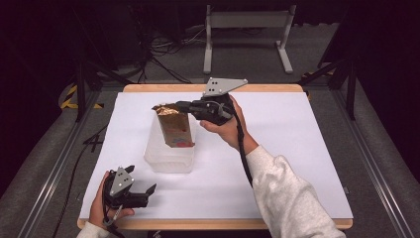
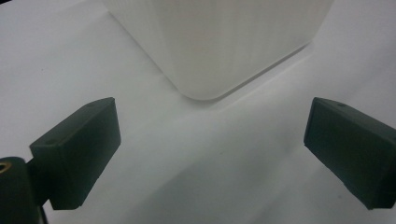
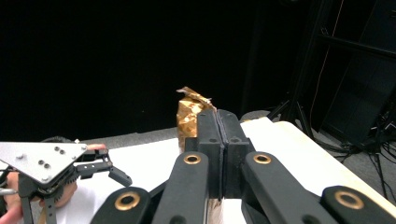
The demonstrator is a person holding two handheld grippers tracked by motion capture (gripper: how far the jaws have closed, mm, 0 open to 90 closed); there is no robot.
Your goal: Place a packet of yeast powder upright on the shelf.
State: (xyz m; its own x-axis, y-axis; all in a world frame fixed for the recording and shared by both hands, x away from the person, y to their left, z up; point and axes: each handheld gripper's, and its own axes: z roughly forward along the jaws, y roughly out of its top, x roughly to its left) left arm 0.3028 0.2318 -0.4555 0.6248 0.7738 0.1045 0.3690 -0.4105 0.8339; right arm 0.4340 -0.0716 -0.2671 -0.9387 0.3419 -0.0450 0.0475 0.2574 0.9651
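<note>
Two grippers work over a desk [image 1: 297, 148] that has a white sheet on top. The right gripper [image 1: 182, 106] is near the far middle of the desk, and its jaws are pressed together on the top edge of a gold bag [image 1: 174, 128]. In the right gripper view the two black jaws meet with almost no gap, and the crumpled gold top of the bag [image 3: 190, 112] stands up just behind them. The bag is upright, with its lower part inside a clear tub [image 1: 169, 157]; the tub wall is around it on all sides, and red print shows low on the bag's front.

The left gripper [image 1: 148, 192] rests on the near left part of the desk, in front of the tub and apart from it. Its jaws stand wide apart with nothing between them. In the left gripper view one corner of the tub [image 2: 219, 51] is straight ahead, beyond the gap of the jaws, and only bare white sheet lies between.

Nothing else lies on the sheet, so the tub wall is the one thing close around the bag. Behind the desk there is a grey metal stand [image 1: 247, 29] on the floor, with loose cables [image 1: 163, 49] to its left. Dark frame legs stand at both sides of the desk.
</note>
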